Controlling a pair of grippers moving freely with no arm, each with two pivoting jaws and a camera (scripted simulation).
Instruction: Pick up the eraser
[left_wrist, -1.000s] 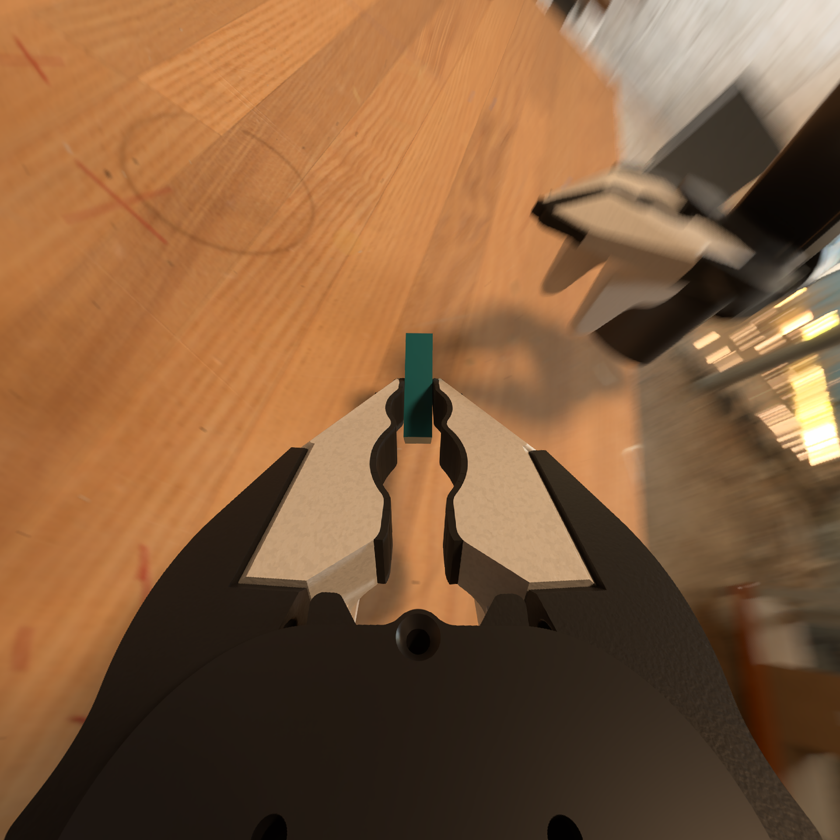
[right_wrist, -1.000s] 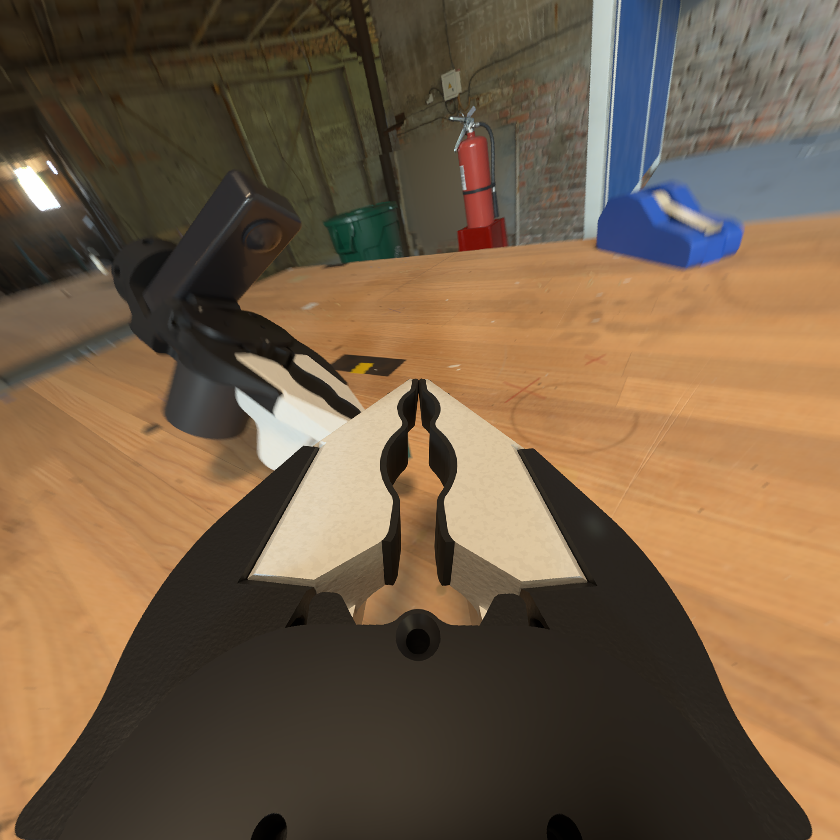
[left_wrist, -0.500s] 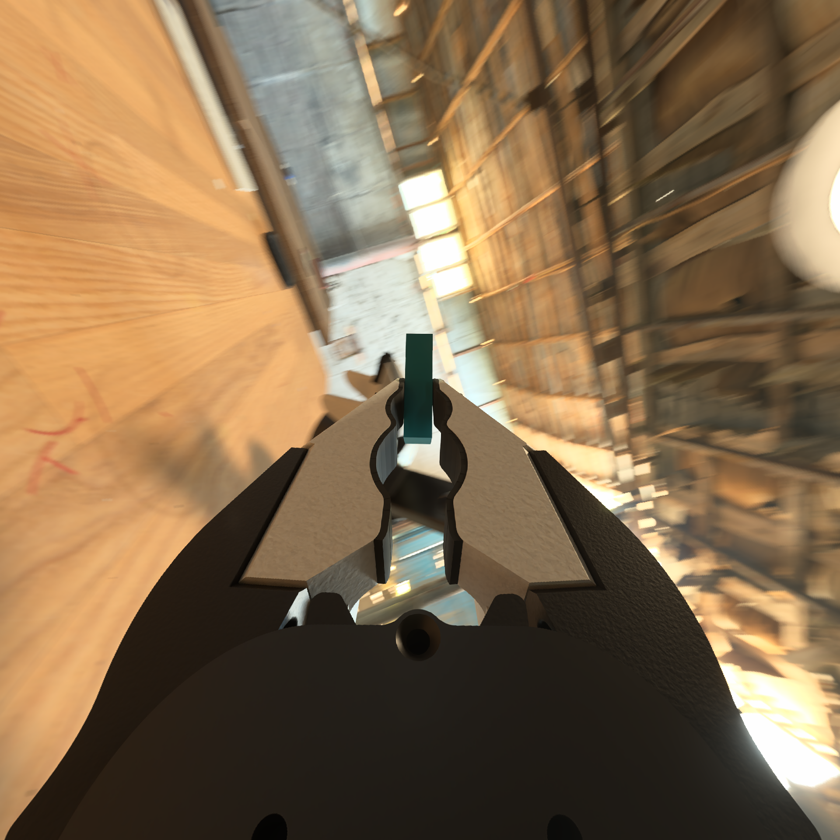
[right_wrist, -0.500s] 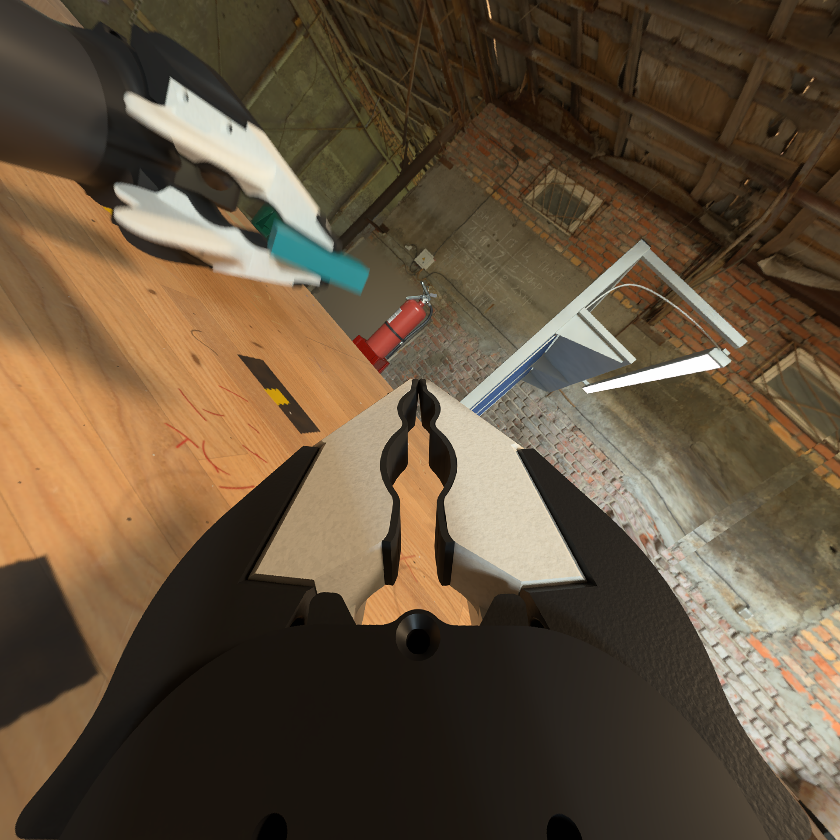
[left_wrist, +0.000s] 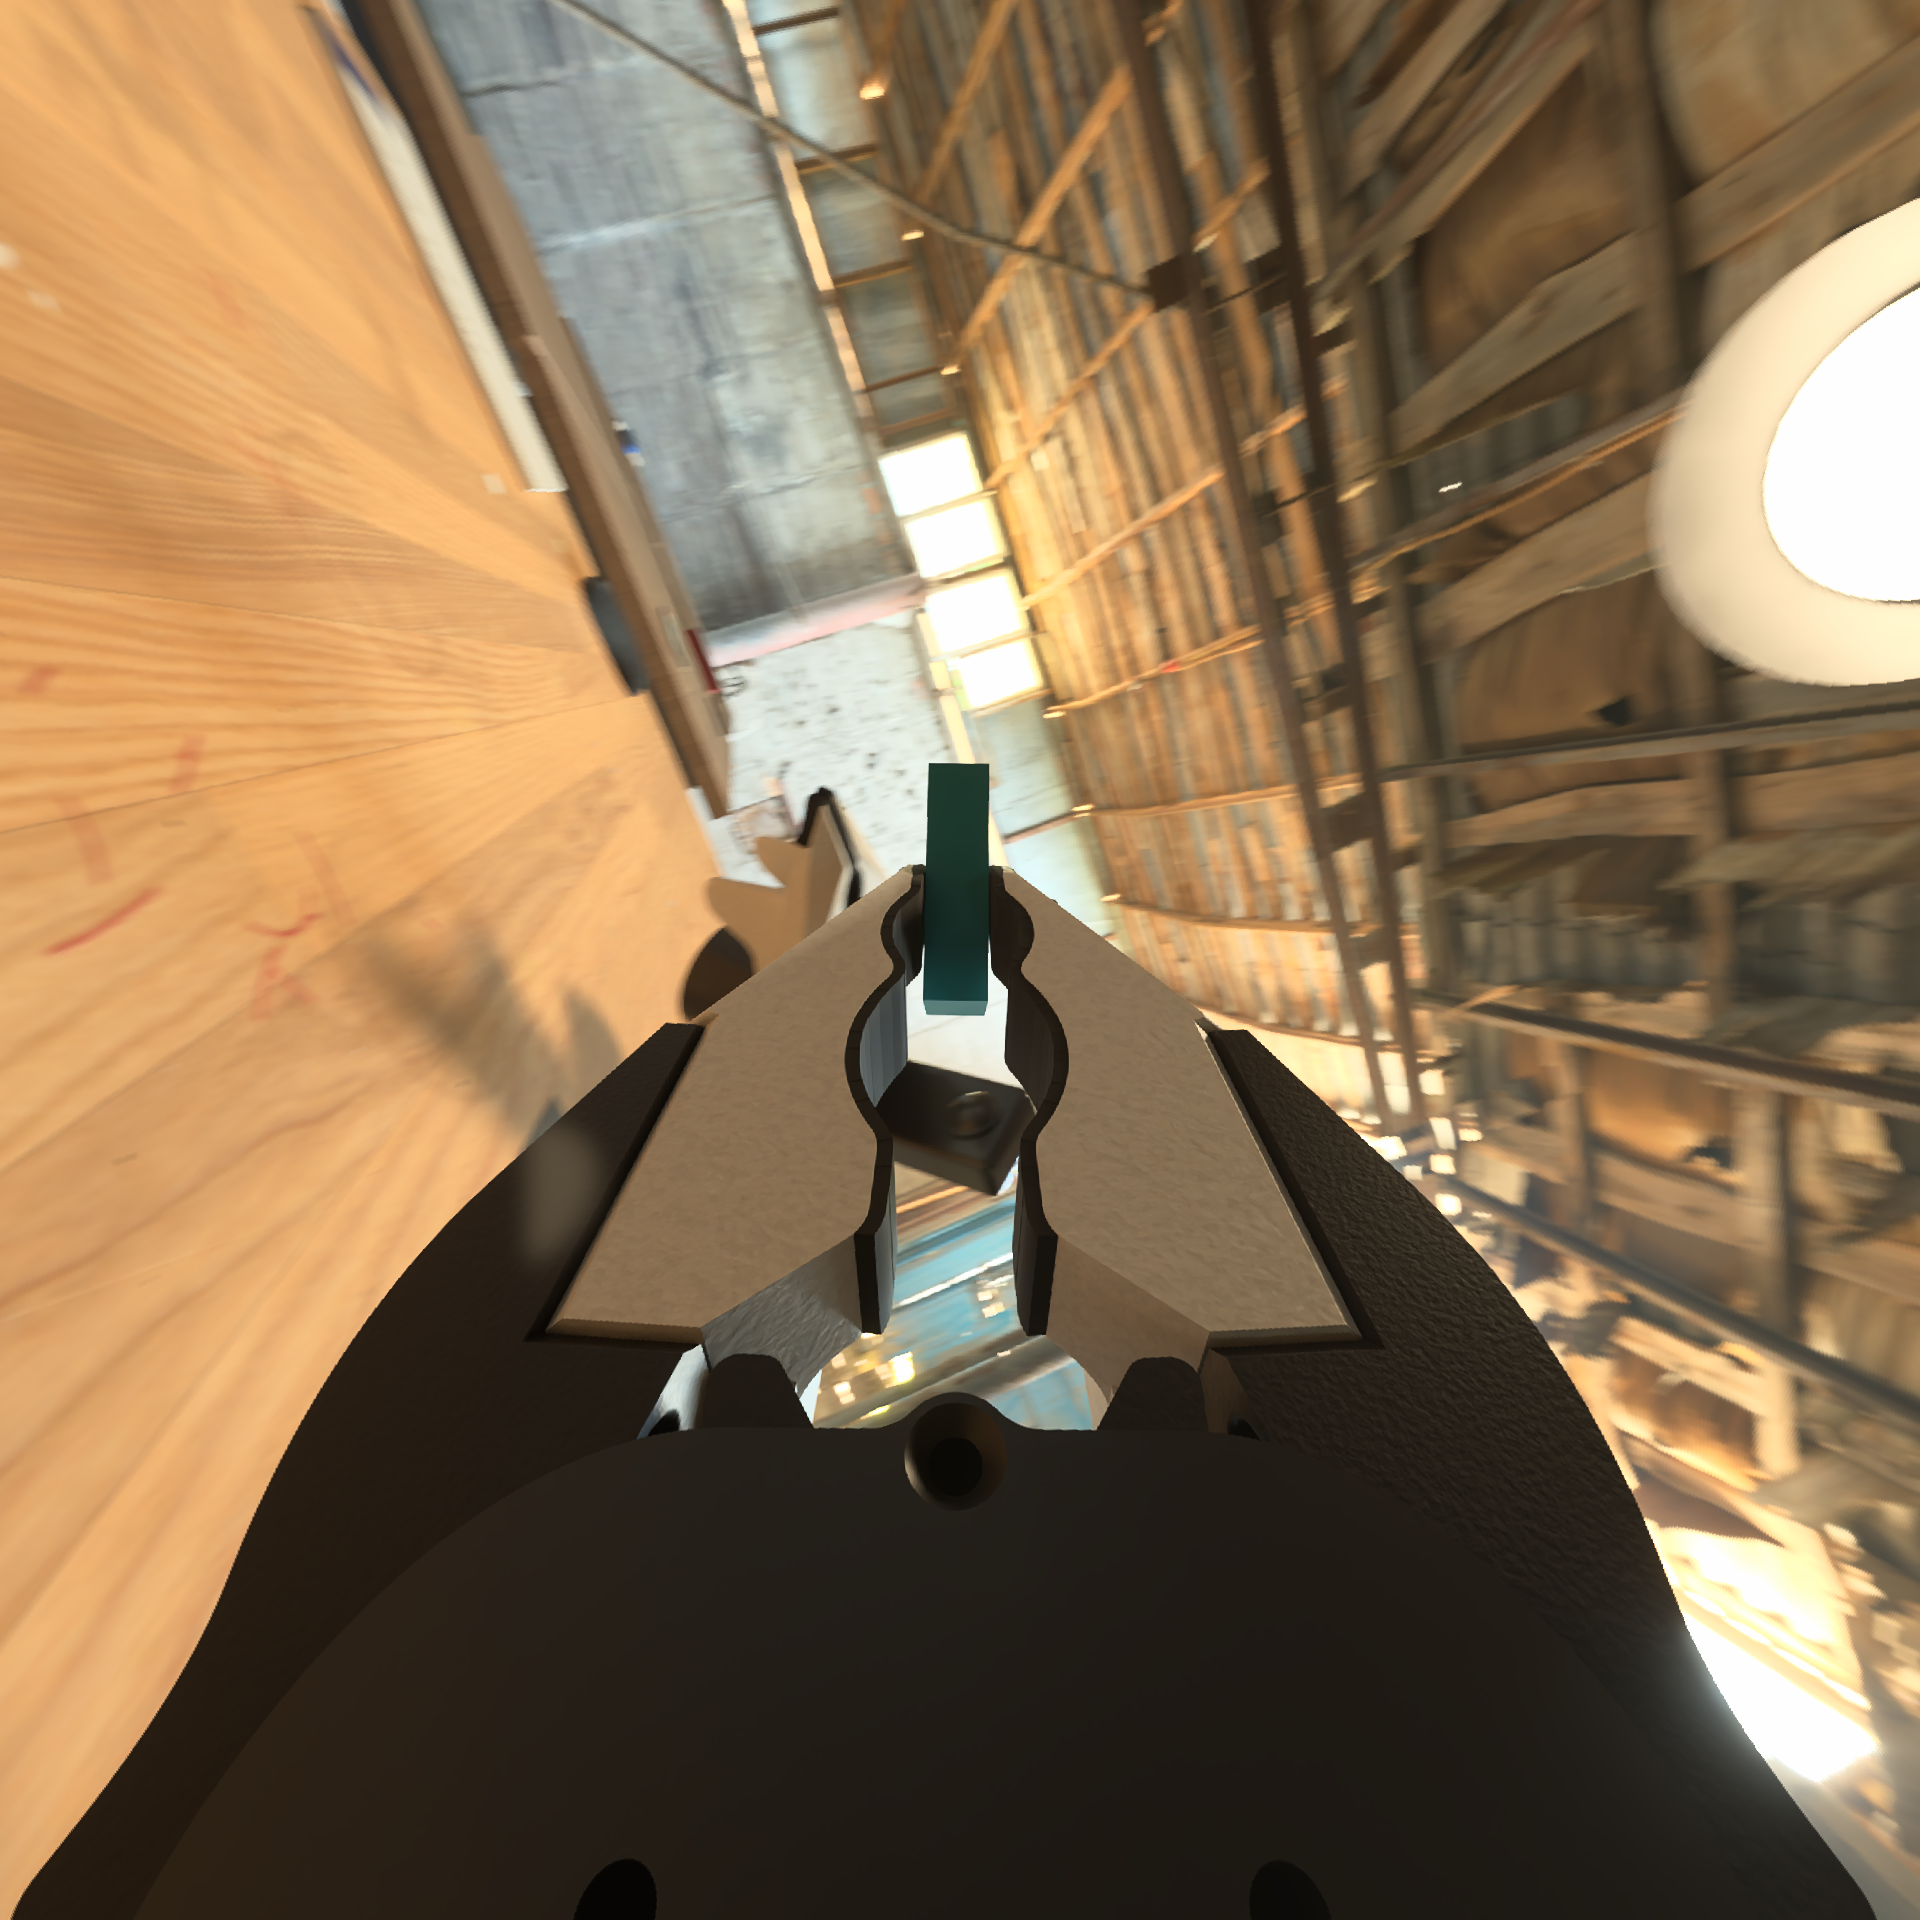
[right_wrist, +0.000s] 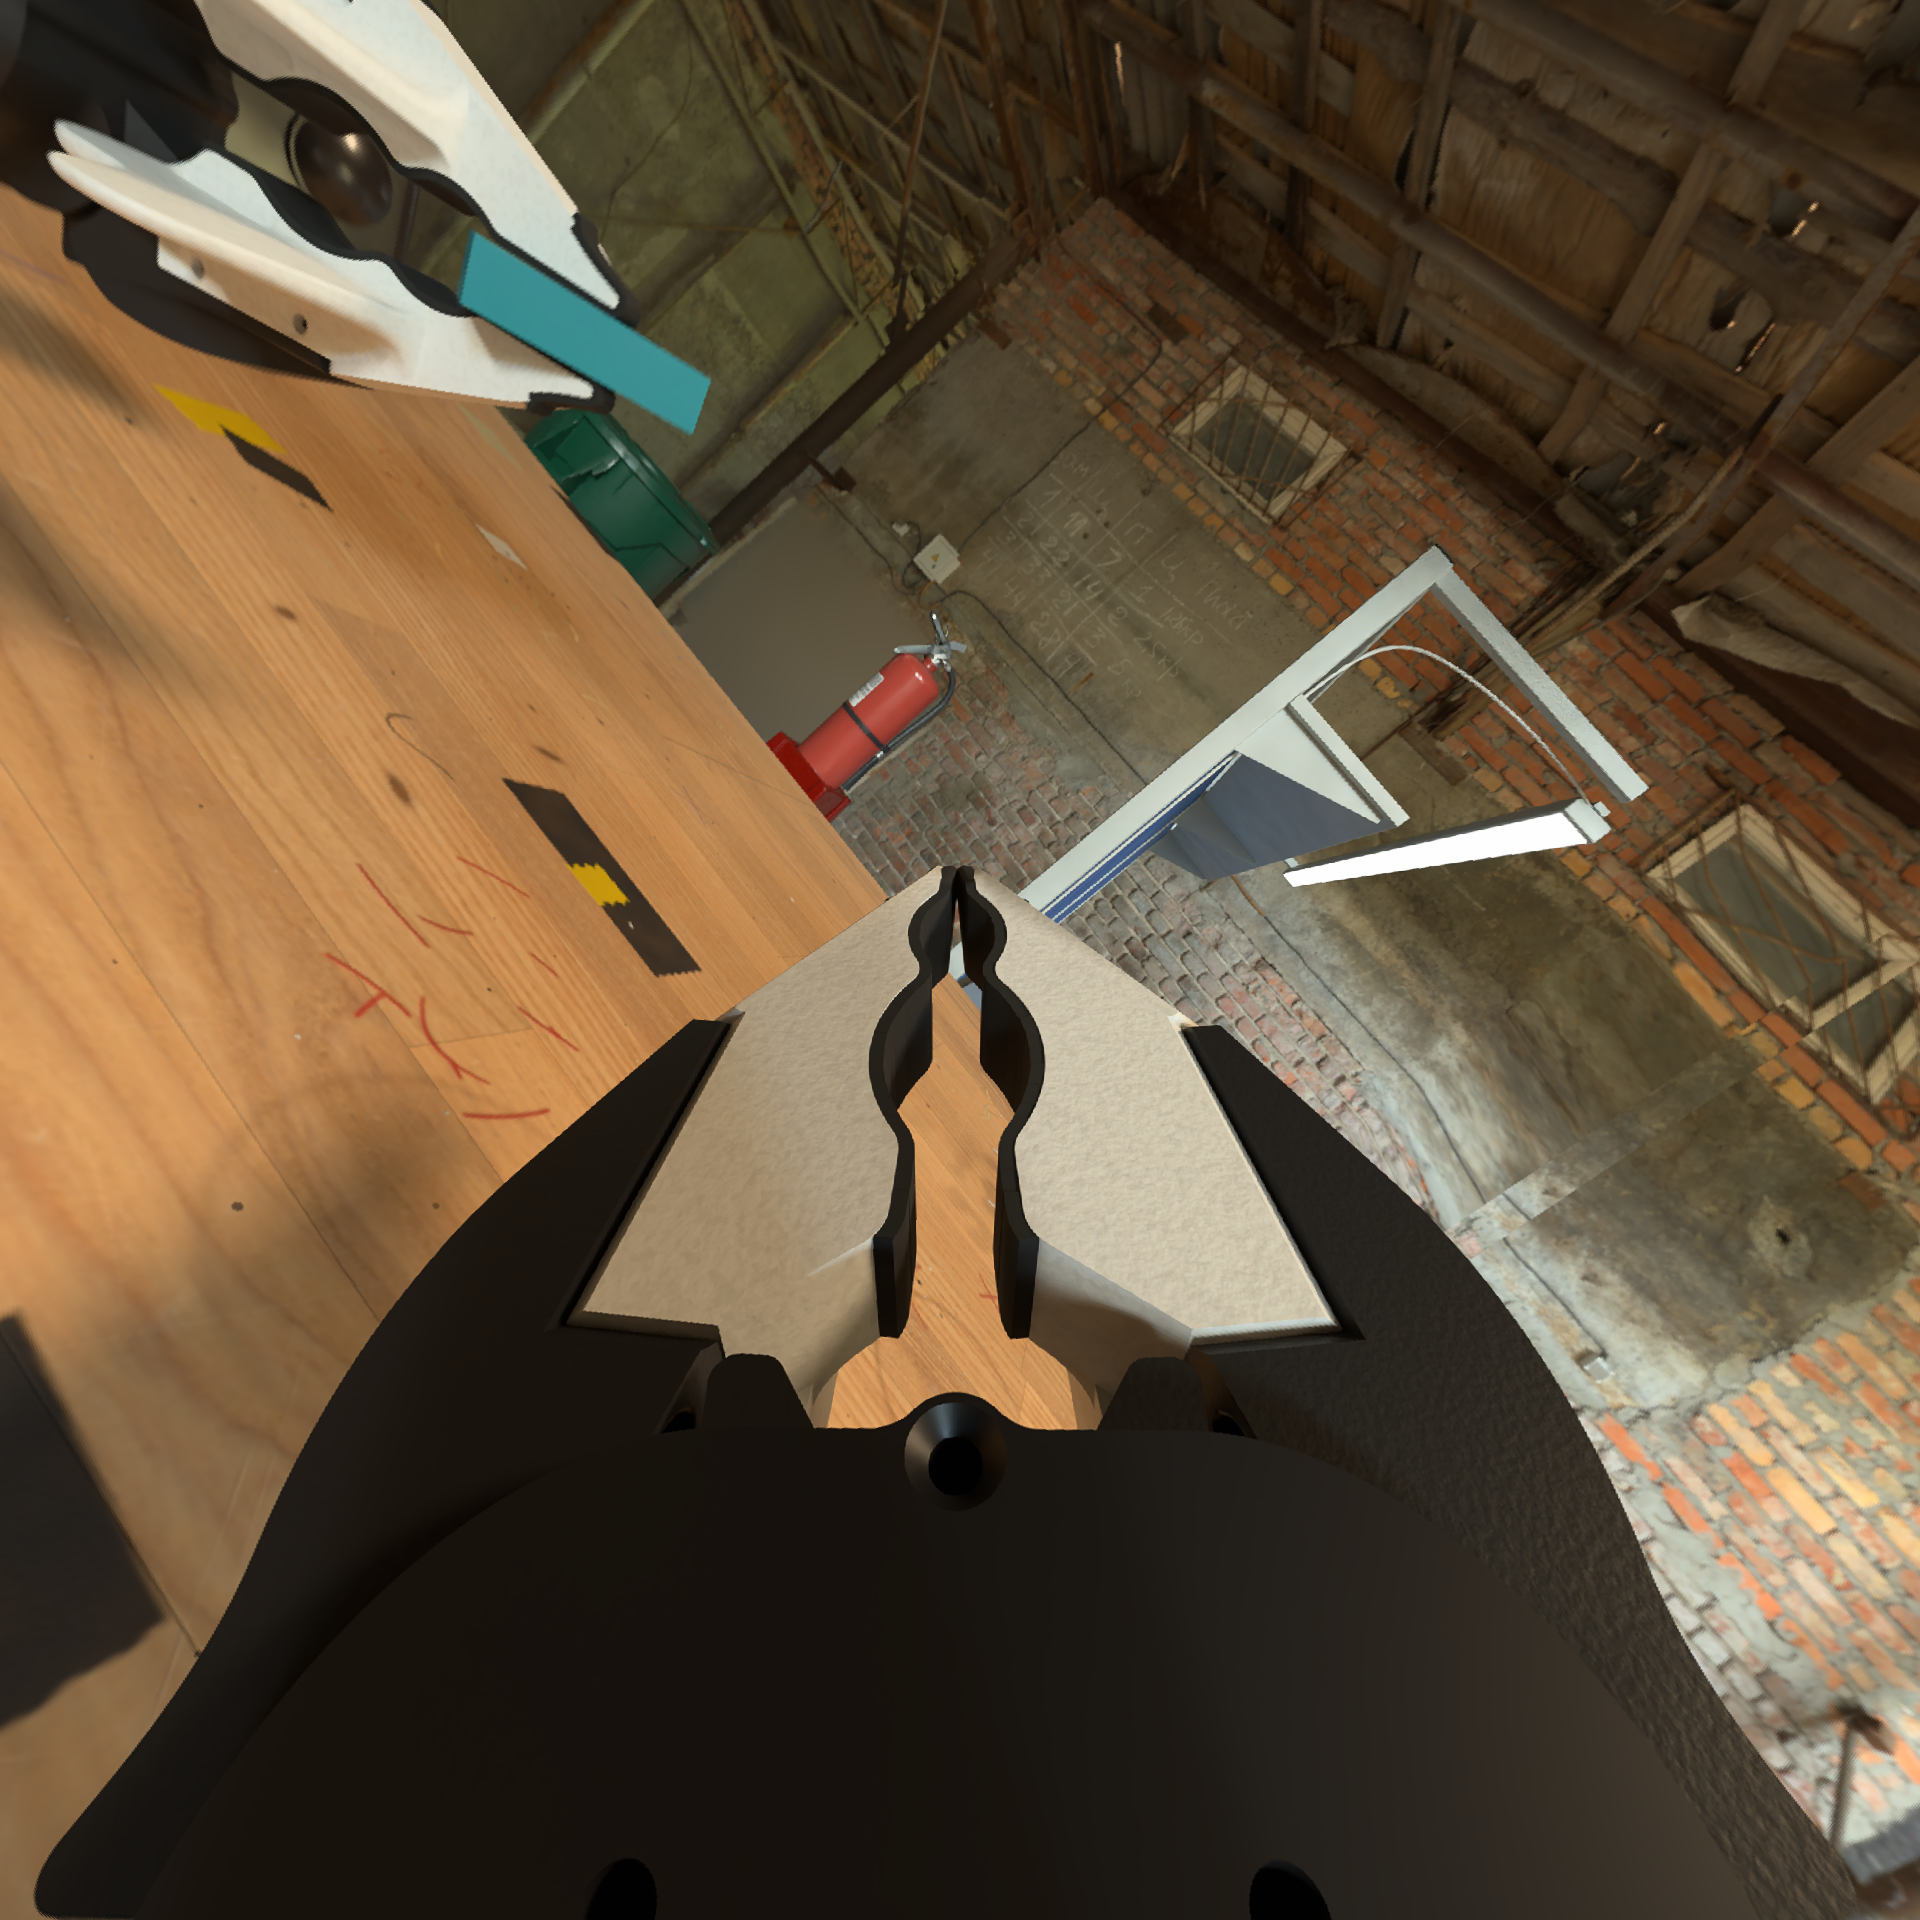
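Note:
The eraser (left_wrist: 956, 883) is a thin teal slab. My left gripper (left_wrist: 956, 883) is shut on it and holds it in the air, well above the wooden table (left_wrist: 260, 623), with the far end sticking out past the fingertips. In the right wrist view the eraser (right_wrist: 582, 330) shows at the top left, clamped between the left gripper's pale fingers (right_wrist: 436, 343). My right gripper (right_wrist: 957, 881) is shut and empty, raised over the table (right_wrist: 260, 831) and tilted. Part of the right gripper shows beyond the left fingers (left_wrist: 790, 883).
Black and yellow patches (right_wrist: 603, 878) and red scribbles (right_wrist: 447, 997) mark the table. Behind it stand a red fire extinguisher (right_wrist: 873, 717) and a green bin (right_wrist: 623, 499) by a brick wall. A bright round lamp (left_wrist: 1818, 436) hangs at the upper right.
Both grippers have risen off the table and tipped sideways and up, so wall and ceiling now fill the views. The left gripper has kept its hold on the eraser throughout.

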